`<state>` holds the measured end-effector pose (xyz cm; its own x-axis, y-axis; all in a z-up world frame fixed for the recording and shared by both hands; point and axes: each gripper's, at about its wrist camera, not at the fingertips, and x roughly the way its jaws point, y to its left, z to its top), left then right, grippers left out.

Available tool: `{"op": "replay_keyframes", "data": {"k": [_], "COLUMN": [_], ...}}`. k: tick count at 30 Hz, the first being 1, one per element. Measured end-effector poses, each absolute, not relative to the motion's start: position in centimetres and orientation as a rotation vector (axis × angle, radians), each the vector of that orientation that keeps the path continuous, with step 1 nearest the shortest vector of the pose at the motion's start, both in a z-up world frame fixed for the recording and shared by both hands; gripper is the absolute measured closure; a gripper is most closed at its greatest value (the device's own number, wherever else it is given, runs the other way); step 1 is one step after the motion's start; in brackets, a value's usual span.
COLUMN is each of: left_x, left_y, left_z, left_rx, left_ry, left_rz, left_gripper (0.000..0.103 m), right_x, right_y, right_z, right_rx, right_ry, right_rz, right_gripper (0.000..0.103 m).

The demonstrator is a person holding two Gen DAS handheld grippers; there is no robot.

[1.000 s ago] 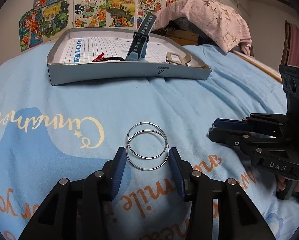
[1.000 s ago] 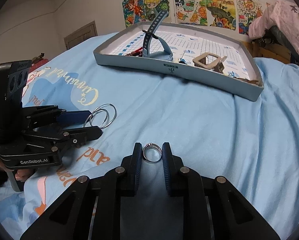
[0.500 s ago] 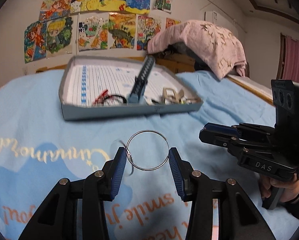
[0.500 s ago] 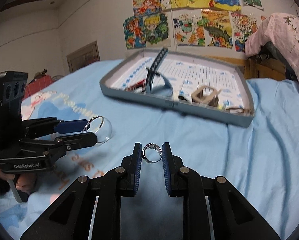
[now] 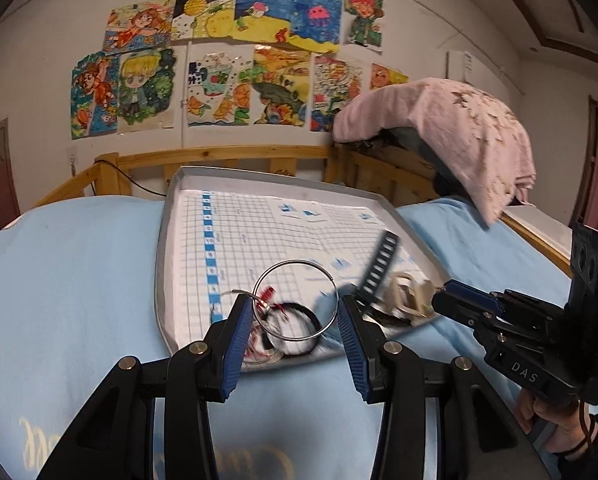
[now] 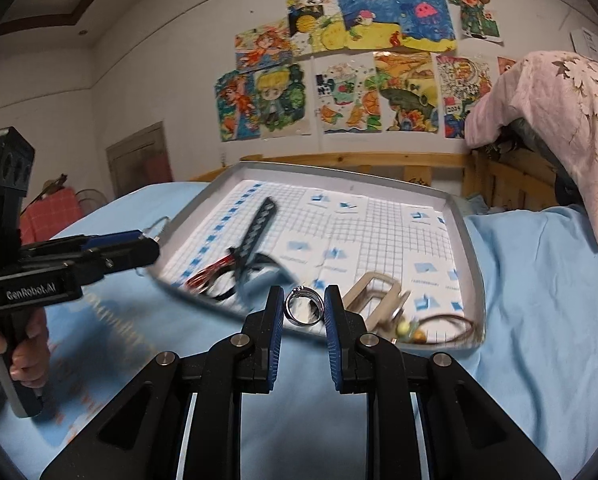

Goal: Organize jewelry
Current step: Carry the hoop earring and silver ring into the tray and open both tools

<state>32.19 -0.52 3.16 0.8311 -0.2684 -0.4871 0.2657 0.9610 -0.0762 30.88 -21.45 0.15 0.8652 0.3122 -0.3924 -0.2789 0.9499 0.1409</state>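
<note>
Now over tray (image 5: 167, 280): one hoop (image 5: 295, 300), one ring (image 6: 303, 305)

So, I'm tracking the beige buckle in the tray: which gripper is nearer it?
Right gripper, just left of the beige buckle; the left gripper sits beyond the tray's far-left edge.

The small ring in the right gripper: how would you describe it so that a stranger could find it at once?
On the blue bed lies a grey tray with a grid-printed floor. At its near edge, the right gripper pinches a small silver ring between its blue pads. The hoop in the left gripper is far wider and of thin wire; the ring is thick-banded.
</note>
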Motion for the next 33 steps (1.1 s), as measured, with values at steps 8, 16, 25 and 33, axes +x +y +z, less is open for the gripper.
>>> {"op": "replay_keyframes", "data": {"k": [8,16,25,33], "left_x": [35.5,35.8,34.2,30.7], "left_y": [-0.5,-0.5,-0.3,0.5], "left_z": [0.7,-0.7,0.4,2.4], "left_rx": [0.003,-0.024,-0.053,-0.060], "left_ry": [0.610,0.645,0.565,0.459], "left_rz": [-0.227,-0.236,-0.221,-0.193], "left_gripper": [0.061,0.059,0.028,0.005], "right_x": [35.3,36.0,35.0,31.2], "right_y": [-19.1,-18.7,-20.0,-21.9], "right_z": [-1.4,-2.8,-2.3,0.3], "right_rx": [0.016,0.005,0.051,0.119], "right_ry": [0.493,0.553,0.493,0.362], "right_rz": [0.308,0.325,0.292,0.259], "right_gripper": [0.085,0.085,0.067,0.045]}}
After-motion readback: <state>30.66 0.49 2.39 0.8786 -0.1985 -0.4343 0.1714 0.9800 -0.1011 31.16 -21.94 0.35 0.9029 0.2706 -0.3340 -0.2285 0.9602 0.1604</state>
